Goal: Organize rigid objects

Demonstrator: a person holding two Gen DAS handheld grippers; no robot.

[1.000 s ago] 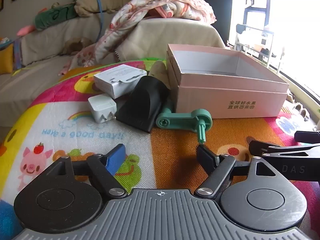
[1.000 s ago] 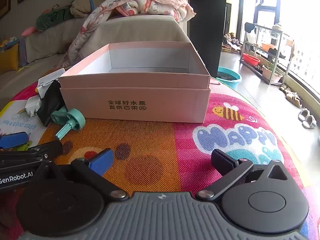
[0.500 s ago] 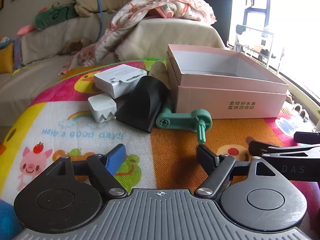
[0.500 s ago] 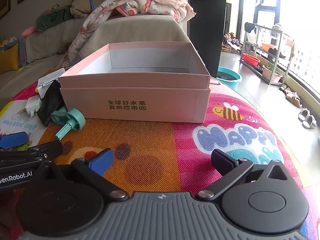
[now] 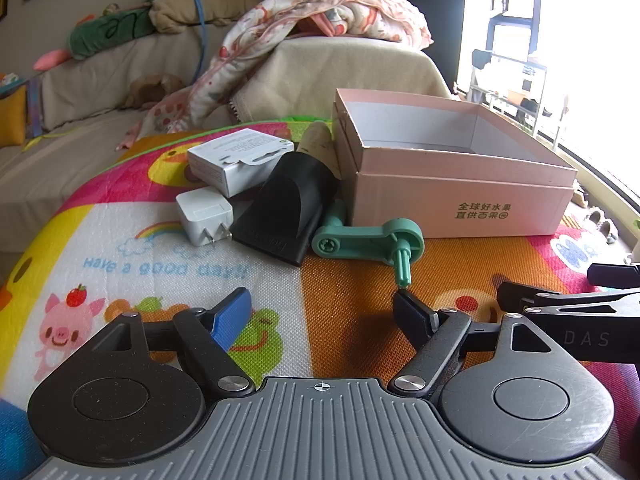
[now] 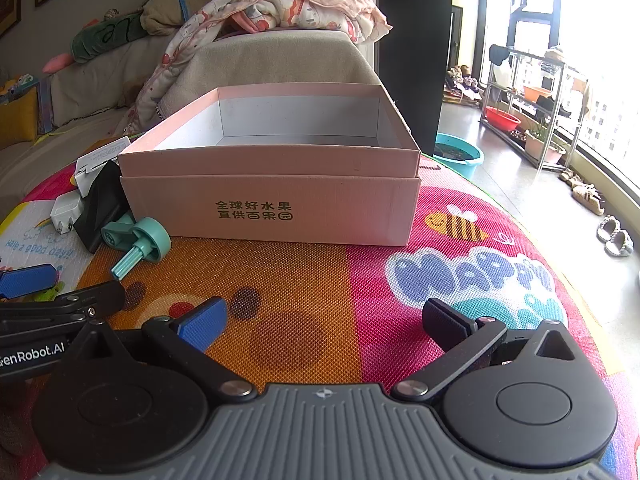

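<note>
Mat [image 6: 320, 280] bare between box [image 6: 272, 208], claws apart.

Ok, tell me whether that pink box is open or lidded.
Open. The pink box has no lid on top; its white inner walls show in both views. What little floor shows looks bare, but the near wall hides most of it.
</note>
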